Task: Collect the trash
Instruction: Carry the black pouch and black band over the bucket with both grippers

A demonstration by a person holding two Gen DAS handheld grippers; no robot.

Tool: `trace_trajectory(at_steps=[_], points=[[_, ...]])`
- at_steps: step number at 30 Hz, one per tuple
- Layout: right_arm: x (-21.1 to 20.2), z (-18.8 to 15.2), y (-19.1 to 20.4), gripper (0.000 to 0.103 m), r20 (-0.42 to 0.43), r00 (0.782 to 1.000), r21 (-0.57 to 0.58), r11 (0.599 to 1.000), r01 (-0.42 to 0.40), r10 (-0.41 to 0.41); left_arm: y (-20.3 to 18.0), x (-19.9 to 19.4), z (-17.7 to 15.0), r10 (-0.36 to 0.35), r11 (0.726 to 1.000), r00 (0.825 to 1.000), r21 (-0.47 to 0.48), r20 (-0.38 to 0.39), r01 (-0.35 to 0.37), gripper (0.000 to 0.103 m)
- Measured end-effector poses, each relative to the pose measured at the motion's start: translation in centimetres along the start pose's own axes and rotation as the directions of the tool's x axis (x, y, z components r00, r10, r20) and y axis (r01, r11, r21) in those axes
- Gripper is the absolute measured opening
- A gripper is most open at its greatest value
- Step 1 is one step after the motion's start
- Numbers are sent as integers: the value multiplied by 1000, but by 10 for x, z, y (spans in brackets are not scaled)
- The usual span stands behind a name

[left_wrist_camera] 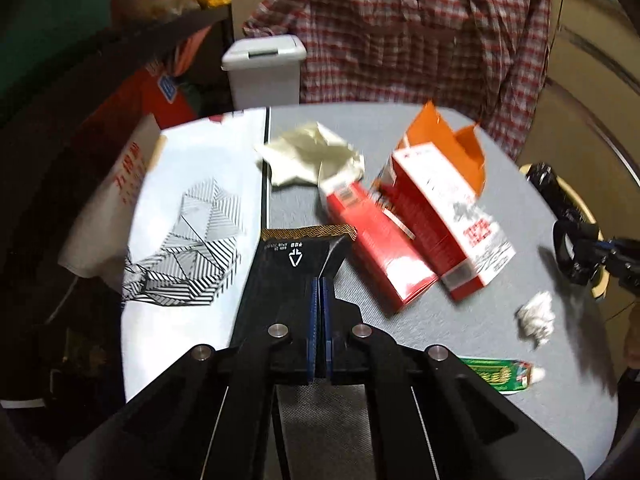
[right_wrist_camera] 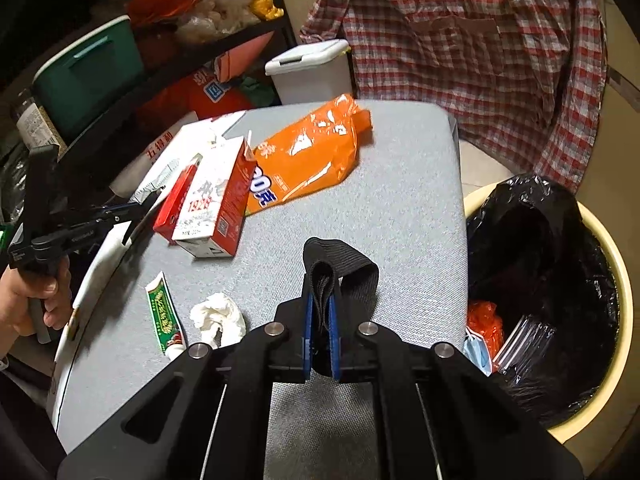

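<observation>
Two grippers, each clamped on one piece of trash: left gripper pinched on a black wrapper with gold edge, right gripper pinched on a folded black strap. For a clean drop: carry each piece level over the yellow bin with black liner at the table's right edge, releasing only above the opening. Remaining on the grey table: red cartons, orange pouch, crumpled tissue, toothpaste tube, paper bag. Behind: white lidded bin, plaid shirt, cluttered shelves.
</observation>
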State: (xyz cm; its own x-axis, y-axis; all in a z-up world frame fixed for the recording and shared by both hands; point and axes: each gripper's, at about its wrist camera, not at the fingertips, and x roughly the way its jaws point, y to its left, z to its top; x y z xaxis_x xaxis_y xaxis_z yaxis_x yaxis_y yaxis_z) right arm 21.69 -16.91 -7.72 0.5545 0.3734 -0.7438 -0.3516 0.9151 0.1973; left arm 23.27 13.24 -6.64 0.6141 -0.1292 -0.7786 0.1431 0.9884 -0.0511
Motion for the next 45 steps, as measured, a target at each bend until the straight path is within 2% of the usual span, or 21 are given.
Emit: trace_trajectory(at_steps=[11, 17, 28, 39, 45], points=[[-38, -3, 4, 7, 71, 997, -11, 1000, -19, 20, -26, -44, 11, 6, 1000, 995, -14, 95, -5, 3], [-62, -6, -2, 7, 112, 994, -8, 1000, -16, 17, -37, -70, 14, 24, 999, 987, -32, 157, -19, 3], [-99, -15, -18, 7, 169, 985, 17, 1000, 19, -21, -62, -94, 16, 36, 999, 977, -44, 209, -27, 3], [-124, -16, -49, 7, 205, 976, 68, 996, 66, -79, -106, -102, 18, -26, 1000, 971, -9, 239, 29, 3], [-145, -5, -79, 7, 245, 956, 105, 985, 138, -160, -137, -108, 17, -89, 996, 964, 5, 250, 91, 3]])
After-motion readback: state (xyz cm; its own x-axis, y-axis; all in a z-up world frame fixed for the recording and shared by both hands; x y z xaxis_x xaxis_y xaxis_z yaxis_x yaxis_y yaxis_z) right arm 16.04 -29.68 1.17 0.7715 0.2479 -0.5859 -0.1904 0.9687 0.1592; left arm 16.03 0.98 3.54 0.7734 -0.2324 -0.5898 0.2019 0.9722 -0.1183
